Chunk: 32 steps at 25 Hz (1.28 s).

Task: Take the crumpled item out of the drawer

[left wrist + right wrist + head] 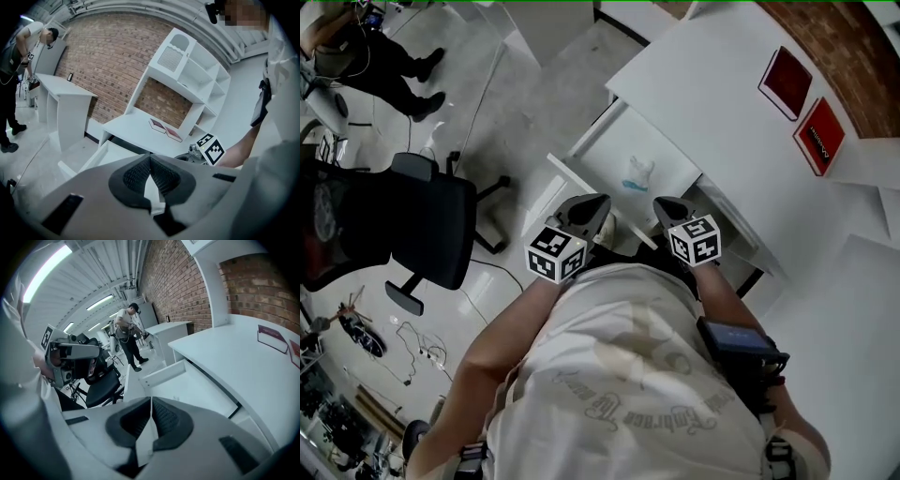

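Crumpled item [639,174] lies in open drawer [598,128] of table [712,103], just beyond & btwn left hand-held gripper [596,204] & right hand-held gripper [662,203]. Both w/ jaws together, empty, apart from it.

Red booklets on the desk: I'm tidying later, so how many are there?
2. One red booklet lies flat on the white desk near the brick wall; the second red booklet lies beside it. None looks hidden.

One drawer [617,150], one crumpled item [639,174], two grippers [600,206] [663,206]
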{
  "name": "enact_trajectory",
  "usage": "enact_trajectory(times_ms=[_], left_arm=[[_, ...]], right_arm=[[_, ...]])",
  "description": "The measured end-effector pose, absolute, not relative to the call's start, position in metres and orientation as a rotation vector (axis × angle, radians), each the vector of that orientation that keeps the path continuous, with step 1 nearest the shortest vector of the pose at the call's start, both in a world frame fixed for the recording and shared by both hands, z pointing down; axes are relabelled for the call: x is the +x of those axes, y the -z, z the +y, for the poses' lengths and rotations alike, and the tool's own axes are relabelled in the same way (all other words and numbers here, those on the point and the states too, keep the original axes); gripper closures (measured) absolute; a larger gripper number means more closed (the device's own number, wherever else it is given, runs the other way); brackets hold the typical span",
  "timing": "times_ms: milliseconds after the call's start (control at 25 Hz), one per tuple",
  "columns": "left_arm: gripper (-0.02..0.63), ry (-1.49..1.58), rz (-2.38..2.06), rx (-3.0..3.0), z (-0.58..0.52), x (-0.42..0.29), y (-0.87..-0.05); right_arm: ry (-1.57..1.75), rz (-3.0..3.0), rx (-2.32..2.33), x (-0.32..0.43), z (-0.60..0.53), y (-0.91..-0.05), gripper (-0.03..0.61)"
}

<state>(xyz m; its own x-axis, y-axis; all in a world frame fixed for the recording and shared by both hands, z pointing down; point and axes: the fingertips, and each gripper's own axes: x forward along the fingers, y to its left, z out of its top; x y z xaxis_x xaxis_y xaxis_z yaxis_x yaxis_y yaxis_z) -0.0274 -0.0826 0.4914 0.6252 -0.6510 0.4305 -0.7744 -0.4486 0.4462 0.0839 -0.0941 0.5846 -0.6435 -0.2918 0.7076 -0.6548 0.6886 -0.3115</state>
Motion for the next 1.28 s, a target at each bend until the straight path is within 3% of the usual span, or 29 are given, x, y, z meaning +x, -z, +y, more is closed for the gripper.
enact_trajectory(times_ms=[1280], left_arm=[[0.594,-0.18,-1.35,1.923,-0.066,-0.031,-0.533]], right_arm=[[-0.369,-2.062,0.229,0.049,-0.124,-0.693,0.549]])
